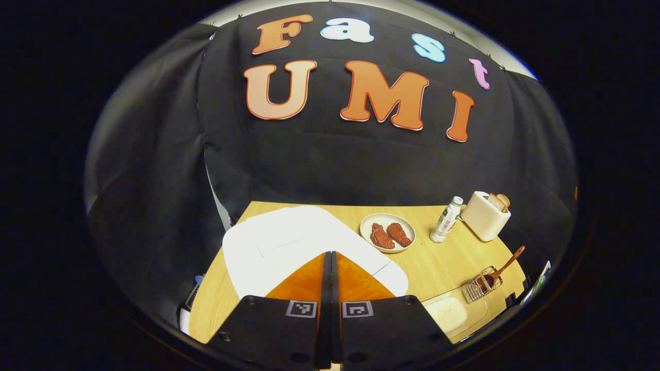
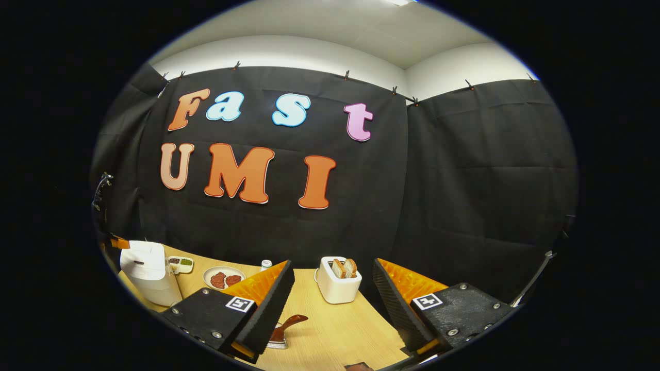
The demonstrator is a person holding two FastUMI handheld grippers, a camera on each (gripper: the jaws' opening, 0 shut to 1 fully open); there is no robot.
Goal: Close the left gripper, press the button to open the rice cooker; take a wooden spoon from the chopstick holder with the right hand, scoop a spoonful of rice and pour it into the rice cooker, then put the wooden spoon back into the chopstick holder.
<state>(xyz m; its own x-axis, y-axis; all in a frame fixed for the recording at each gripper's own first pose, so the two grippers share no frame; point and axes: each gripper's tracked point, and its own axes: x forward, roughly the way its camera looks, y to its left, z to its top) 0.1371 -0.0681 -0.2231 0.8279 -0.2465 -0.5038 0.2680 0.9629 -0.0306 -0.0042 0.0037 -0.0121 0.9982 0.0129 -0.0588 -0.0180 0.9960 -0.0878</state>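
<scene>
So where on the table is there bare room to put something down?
Bare wood lies in front of the toaster, between it and the wooden spoon. Crowded: the rice cooker, plate of meat and bottle stand closer together.

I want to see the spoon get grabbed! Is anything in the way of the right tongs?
Nothing visible blocks them. The right tongs stand open, and the wooden spoon pokes up from the chopstick holder just below, near the left finger. The toaster sits farther back.

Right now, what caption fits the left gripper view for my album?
Shut left claw above the white rice cooker; wooden spoon waits in its holder.
</scene>
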